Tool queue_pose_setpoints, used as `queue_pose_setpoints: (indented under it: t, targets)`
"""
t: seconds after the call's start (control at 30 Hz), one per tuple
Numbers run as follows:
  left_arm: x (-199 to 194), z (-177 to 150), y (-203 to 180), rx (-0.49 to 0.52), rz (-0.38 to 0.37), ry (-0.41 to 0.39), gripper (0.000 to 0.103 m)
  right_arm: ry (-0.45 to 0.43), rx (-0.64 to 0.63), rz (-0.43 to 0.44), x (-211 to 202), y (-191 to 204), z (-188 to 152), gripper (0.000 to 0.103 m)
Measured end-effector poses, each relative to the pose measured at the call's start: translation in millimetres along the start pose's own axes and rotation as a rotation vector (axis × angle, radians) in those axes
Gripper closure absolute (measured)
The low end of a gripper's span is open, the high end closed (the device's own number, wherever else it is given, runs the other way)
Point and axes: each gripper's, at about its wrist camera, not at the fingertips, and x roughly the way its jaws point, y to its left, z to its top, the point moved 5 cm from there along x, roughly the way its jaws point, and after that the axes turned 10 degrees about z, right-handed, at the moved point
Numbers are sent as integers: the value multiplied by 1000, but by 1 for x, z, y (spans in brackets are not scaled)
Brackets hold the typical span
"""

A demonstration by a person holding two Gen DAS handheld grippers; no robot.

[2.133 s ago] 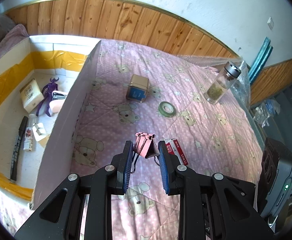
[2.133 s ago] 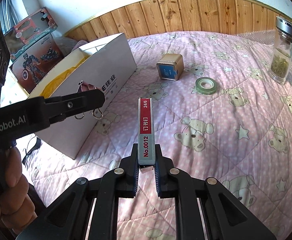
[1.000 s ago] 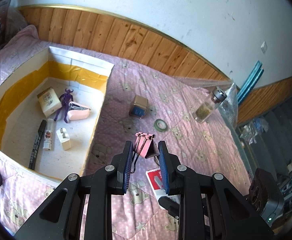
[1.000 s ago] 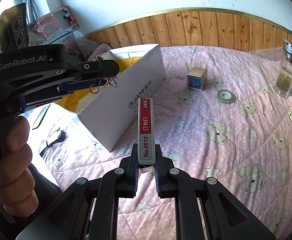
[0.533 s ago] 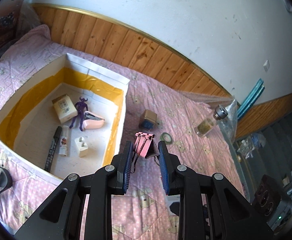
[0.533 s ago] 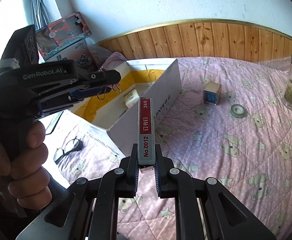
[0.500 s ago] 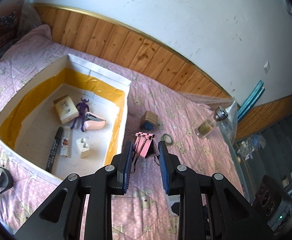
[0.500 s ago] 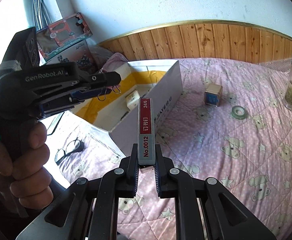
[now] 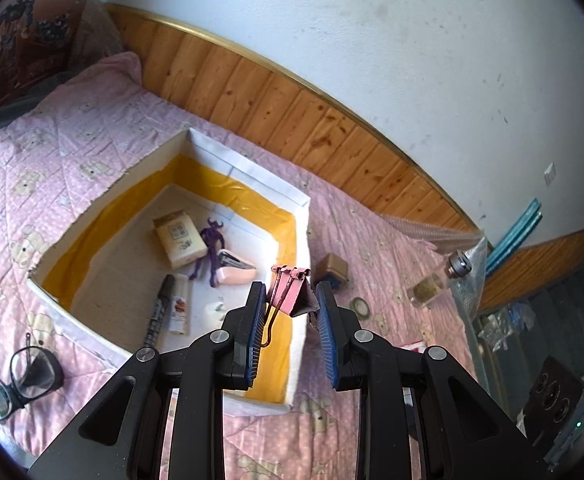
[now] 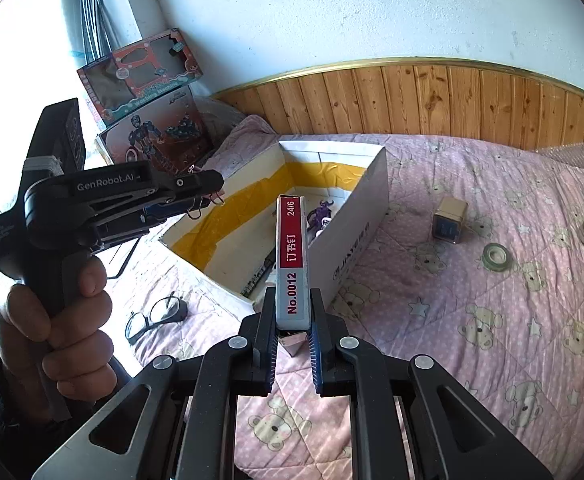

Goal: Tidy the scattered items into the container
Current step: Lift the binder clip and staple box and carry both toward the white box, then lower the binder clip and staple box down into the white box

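Both grippers carry loads above the box (image 9: 300, 216): left gripper (image 9: 289, 312) loosely pinching a pink binder clip (image 9: 292, 292), right gripper (image 10: 292, 332) clamping a staple box (image 10: 291, 256). Released early, either may land on the quilt (image 10: 492, 320) outside.

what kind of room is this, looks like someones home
Most likely a bedroom in a home. The work surface is a bed covered by a pink teddy-bear quilt, wood wainscoting lines the wall, and boxed toys are stacked in the corner.
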Motion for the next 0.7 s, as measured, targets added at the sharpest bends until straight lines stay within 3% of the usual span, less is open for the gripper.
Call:
queue_pose_setpoints:
  t: [0.7]
  targets:
    - [-3,36,57,-4,88,-29,77,-10,-94,12,16,20,51,89]
